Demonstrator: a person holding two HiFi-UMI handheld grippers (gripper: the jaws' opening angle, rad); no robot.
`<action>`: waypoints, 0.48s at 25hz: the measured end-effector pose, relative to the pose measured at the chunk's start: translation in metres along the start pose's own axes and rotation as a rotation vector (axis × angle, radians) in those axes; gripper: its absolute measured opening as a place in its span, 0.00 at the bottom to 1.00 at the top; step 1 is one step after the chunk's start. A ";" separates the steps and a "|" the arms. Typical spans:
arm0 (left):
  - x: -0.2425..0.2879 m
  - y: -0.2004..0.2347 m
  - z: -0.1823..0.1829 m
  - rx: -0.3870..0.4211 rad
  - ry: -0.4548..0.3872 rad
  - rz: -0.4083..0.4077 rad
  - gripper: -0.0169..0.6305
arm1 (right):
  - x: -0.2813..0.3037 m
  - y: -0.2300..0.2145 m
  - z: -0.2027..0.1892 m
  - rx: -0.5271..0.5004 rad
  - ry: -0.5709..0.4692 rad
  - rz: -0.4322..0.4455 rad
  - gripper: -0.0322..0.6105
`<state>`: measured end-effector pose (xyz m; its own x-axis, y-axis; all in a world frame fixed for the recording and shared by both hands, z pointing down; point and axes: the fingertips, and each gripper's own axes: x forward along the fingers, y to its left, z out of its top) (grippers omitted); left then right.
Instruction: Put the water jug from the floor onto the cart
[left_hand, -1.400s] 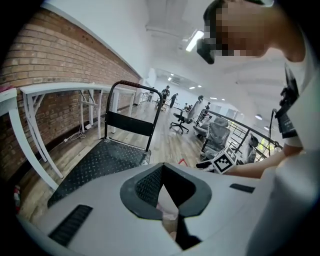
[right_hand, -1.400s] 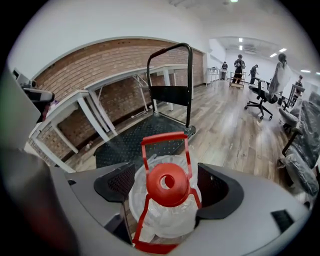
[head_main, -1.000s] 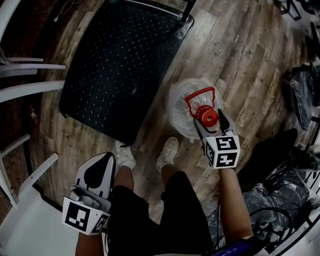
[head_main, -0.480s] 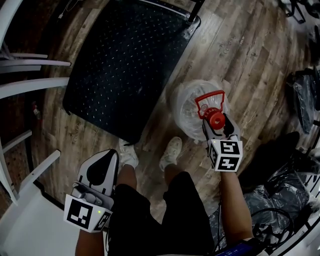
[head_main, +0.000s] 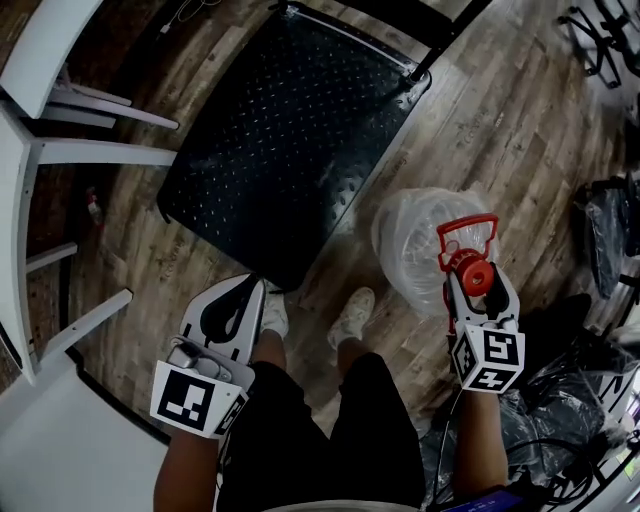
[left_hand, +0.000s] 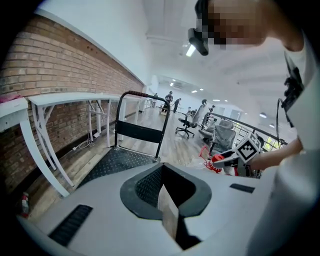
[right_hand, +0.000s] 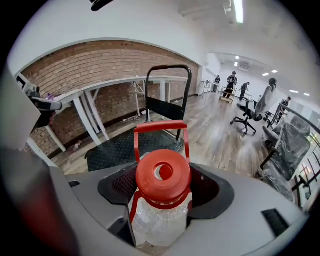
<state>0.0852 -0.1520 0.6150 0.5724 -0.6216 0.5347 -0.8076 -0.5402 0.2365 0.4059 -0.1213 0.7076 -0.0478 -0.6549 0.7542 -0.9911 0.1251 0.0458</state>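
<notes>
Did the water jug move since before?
Yes. In the head view the water jug has shifted right, farther from the near edge of the cart, and it looks lifted.

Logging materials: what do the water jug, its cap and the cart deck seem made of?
The water jug looks like clear plastic, see-through and glossy. Its cap: red moulded plastic, smooth with slight sheen. The cart deck: black studded surface, perhaps coated metal or rubber.

The left gripper (head_main: 233, 310) and right gripper (head_main: 478, 292) are pale grey shells with dark ribbed pockets around the jaws. Behind the jaws, each carries a white cube (head_main: 197, 401) with black square markers. The person wears black shorts (head_main: 300, 430) and white shoes (head_main: 353, 314).
</notes>
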 end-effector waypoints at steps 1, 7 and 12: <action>-0.004 0.006 0.005 -0.005 -0.010 0.008 0.03 | -0.005 0.005 0.010 -0.014 -0.005 0.002 0.53; -0.040 0.044 0.027 -0.035 -0.048 0.070 0.03 | -0.034 0.041 0.066 -0.050 -0.042 0.033 0.53; -0.073 0.089 0.033 -0.065 -0.078 0.149 0.03 | -0.032 0.094 0.115 -0.097 -0.086 0.114 0.53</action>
<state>-0.0241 -0.1733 0.5704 0.4526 -0.7358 0.5037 -0.8905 -0.4023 0.2125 0.3001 -0.1744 0.6130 -0.1740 -0.6929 0.6997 -0.9621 0.2710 0.0292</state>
